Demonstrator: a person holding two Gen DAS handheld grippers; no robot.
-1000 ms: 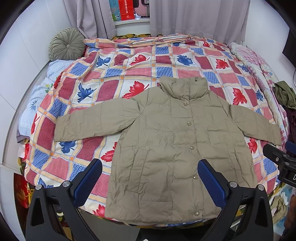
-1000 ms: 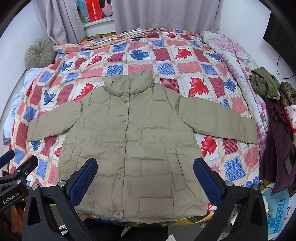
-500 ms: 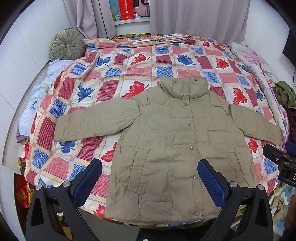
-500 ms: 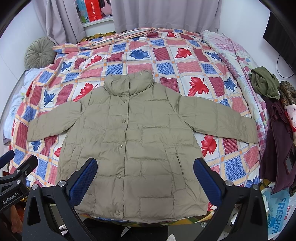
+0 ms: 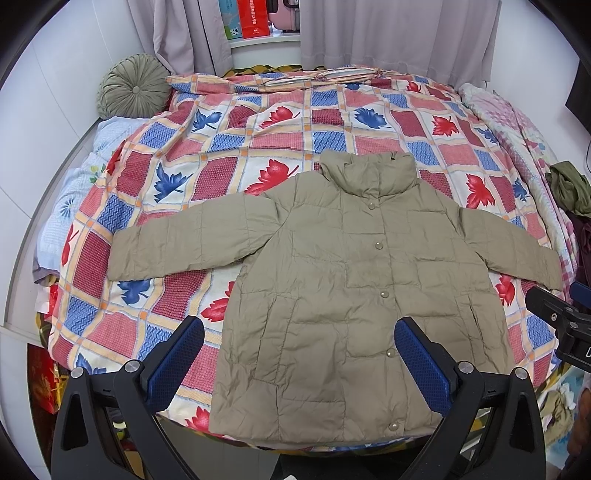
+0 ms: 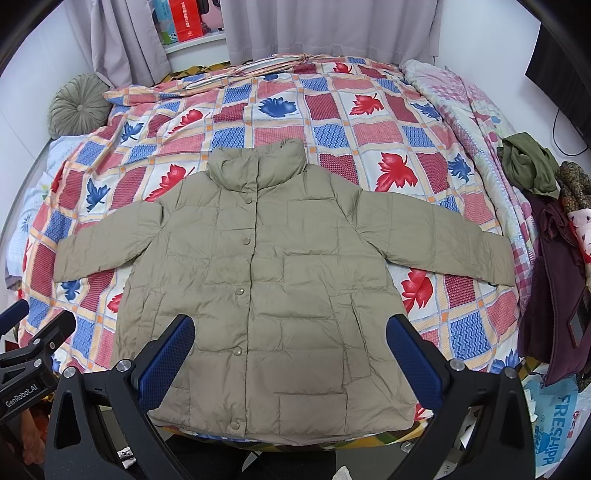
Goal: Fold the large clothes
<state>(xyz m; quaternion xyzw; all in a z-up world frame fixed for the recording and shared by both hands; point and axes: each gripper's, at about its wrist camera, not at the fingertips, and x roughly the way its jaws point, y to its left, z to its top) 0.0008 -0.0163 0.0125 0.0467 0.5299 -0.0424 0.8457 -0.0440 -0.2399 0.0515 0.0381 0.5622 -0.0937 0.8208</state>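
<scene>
1. Left wrist view: the left tool (image 5: 298, 360) hangs with its blue-padded fingers spread wide, gripping nothing, above the hem of the khaki puffer jacket (image 5: 343, 295). The jacket lies flat, buttoned, sleeves out, on the patterned quilt (image 5: 236, 147) of the bed.
2. Right wrist view: the right tool (image 6: 290, 356) is likewise spread and empty over the jacket's (image 6: 280, 266) lower half. A pile of clothes (image 6: 554, 229) sits at the bed's right edge.

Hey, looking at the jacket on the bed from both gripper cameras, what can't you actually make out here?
- Back of the khaki jacket: both views, it lies front-up on the patterned quilt.
- Lower hem corners: hidden behind the left gripper and right gripper fingers.
- Boxes on the windowsill: cut off by the top edge, print too small.
- Clothes pile: right wrist view, heaped and distorted at the rim.
</scene>
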